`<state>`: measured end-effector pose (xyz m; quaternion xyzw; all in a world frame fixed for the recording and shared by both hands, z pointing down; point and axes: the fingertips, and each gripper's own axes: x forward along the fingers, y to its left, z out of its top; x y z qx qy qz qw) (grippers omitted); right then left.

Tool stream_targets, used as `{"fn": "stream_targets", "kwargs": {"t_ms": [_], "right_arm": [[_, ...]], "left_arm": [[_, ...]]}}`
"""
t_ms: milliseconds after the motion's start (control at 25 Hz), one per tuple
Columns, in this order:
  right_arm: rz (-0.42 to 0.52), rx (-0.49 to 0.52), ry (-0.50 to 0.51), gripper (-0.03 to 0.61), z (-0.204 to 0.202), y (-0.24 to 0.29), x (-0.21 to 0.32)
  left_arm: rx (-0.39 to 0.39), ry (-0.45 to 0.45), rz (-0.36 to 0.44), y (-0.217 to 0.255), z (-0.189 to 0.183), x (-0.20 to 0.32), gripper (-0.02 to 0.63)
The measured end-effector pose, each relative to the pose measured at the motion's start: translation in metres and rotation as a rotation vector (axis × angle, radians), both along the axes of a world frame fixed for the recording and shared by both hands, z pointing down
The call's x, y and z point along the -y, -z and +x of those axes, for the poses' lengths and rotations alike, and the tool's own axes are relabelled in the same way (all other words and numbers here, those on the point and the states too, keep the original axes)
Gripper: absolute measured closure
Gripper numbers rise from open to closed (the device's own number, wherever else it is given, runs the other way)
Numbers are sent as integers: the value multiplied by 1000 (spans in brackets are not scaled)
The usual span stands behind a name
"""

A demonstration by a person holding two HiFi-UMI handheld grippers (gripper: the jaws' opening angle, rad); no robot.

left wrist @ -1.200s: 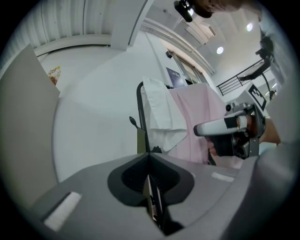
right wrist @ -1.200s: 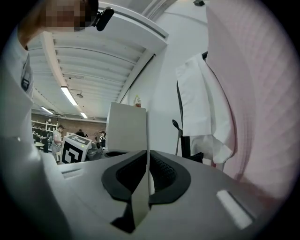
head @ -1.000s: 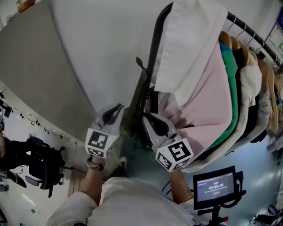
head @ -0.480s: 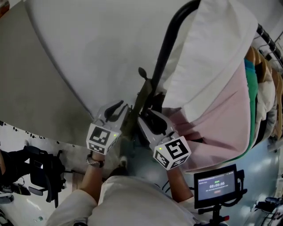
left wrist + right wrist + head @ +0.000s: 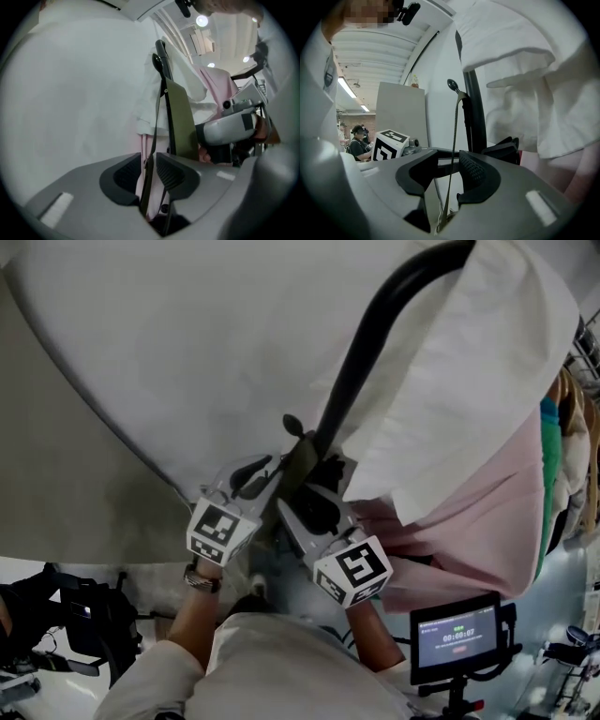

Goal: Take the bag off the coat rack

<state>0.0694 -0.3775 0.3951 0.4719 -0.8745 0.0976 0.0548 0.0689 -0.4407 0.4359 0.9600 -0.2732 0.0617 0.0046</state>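
Note:
An olive green bag point(image 5: 298, 463) hangs by thin dark straps from a hook point(image 5: 292, 424) on the black rack pole point(image 5: 375, 334). My left gripper point(image 5: 267, 470) is at the bag's left side and my right gripper point(image 5: 314, 507) at its right, both close below the hook. In the left gripper view, a strap point(image 5: 157, 122) runs down between the jaws of the left gripper point(image 5: 149, 171), beside the bag's olive panel point(image 5: 180, 117). A strap point(image 5: 454, 136) also hangs edge-on inside the right gripper point(image 5: 447, 173). Both pairs of jaws have just been opening and stand off the straps.
A white garment point(image 5: 469, 381) drapes over the pole's top, with pink clothing point(image 5: 487, 521) and other hangers to the right. A white wall panel point(image 5: 187, 352) stands behind. A small monitor point(image 5: 459, 638) sits at lower right, dark equipment point(image 5: 75, 624) at lower left.
Both grippers have drawn in toward the olive bag and the pole, and now flank it closely. The view has closed in on the rack.

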Motion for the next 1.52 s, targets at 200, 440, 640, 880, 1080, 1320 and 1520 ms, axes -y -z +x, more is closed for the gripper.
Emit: {"fn": "stream_targets", "kwargs": {"t_ms": [200,440,640,880,1080,1320,1520], "right_arm": [[10,-5,0,471,-8,0,5],[16,-30,9,504,-13,-2,4],[18,-41,5,532,-12,-3,4],[14,-49,2,566,-11,-3,3],[3,-69,4,571,-15,0,3],[32,-71,19,571,-17,7,0],[69,-66,17,571,-15,18,2]], "left_arm": [[3,-46,-10,-1,8,9,481],[36,-116,-41,-15,25,11,472],[41,-121,-69,-24,28,17,494],[36,-77,-71,-23,26,17,565],[80,-35,-74,-22,18,20,568],[39,30,-96,-21,6,29,569],[13,46,-102,-16,-2,32,569]]}}
